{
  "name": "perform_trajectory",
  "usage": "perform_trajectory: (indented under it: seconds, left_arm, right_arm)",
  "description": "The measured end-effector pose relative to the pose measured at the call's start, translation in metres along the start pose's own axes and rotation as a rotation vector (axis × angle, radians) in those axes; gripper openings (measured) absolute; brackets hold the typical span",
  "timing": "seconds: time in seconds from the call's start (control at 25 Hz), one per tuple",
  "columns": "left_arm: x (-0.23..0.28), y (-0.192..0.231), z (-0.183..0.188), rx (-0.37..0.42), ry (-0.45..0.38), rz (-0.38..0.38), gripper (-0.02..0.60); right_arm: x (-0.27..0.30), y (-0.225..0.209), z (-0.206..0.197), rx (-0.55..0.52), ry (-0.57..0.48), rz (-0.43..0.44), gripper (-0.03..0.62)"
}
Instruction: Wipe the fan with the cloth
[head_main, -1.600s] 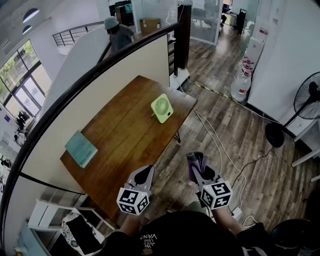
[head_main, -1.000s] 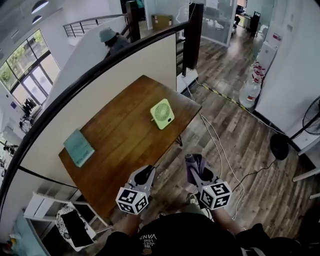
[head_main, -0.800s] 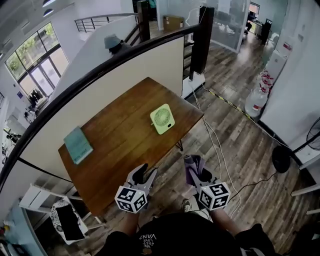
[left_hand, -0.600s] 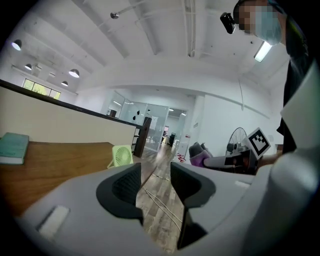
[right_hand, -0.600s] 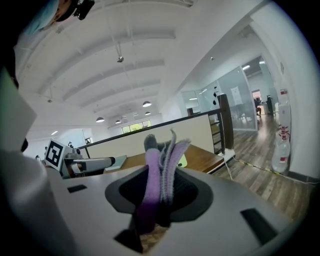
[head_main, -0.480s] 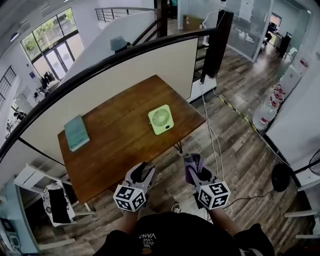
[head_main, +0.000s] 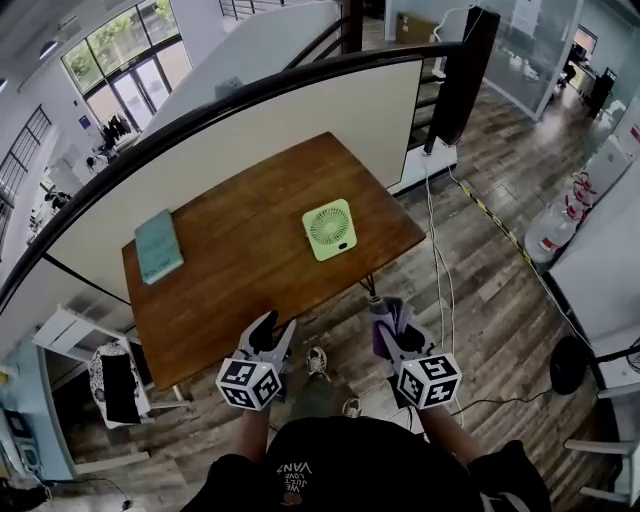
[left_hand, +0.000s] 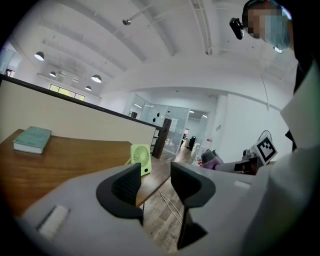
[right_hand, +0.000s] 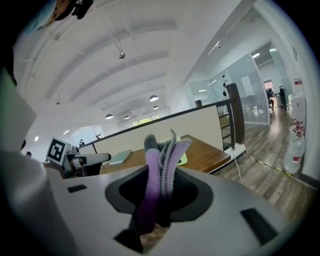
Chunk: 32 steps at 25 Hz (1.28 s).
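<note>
The small green fan (head_main: 331, 229) stands upright on the wooden table (head_main: 245, 270), close to the table's right edge, a little above the middle of the head view. It is well apart from both grippers. The purple cloth (right_hand: 161, 167) is not on the table. It is folded and pinched between the closed jaws of the right gripper (head_main: 392, 328), and its free end sticks out past the jaw tips. This gripper is in the lower middle of the head view, over the wooden floor (head_main: 490, 290) and below the table's near corner. The left gripper (left_hand: 155, 186) is to the left of it, near the table's near edge. Its jaws have just been opening and now stand wide apart, with nothing between them; through the gap only the table edge and the floor show. A teal book (head_main: 158, 245) lies flat at the left end of the table, far from the fan. Behind the table runs a pale partition (head_main: 270, 125) with a dark top rail. A thin cable (head_main: 437, 265) lies on the floor to the right of the table.
</note>
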<state>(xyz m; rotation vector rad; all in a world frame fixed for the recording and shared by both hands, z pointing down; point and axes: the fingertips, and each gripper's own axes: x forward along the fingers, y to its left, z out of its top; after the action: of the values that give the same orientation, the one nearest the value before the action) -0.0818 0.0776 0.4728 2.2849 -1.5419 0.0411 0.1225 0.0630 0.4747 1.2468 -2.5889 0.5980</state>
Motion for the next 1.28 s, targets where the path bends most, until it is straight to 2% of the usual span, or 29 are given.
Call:
perform_trajectory:
  seconds: [0.16, 0.36, 0.6, 0.84, 1.08, 1.28]
  left_arm:
    - [0.023, 0.027, 0.009, -0.006, 0.005, 0.005, 0.172]
    - [0.061, 0.058, 0.016, 0.0, 0.038, -0.024, 0.172]
    - [0.112, 0.09, 0.004, 0.0, 0.131, -0.076, 0.172]
    - [0.147, 0.114, -0.025, -0.006, 0.239, -0.136, 0.172]
    - [0.178, 0.119, -0.043, 0.011, 0.3, -0.201, 0.172]
    - [0.197, 0.113, -0.051, 0.017, 0.328, -0.221, 0.172]
  right_arm:
    - [0.027, -0.007, 0.005, -0.006, 0.019, -0.006, 0.117]
    - [0.066, -0.016, 0.015, -0.017, 0.051, -0.026, 0.117]
    - [0.114, -0.027, 0.027, -0.011, 0.063, -0.052, 0.117]
    - [0.156, -0.032, 0.029, -0.03, 0.08, -0.079, 0.117]
    - [0.188, -0.033, 0.031, -0.076, 0.103, -0.076, 0.117]
    - [0.206, -0.037, 0.033, -0.094, 0.123, -0.046, 0.117]
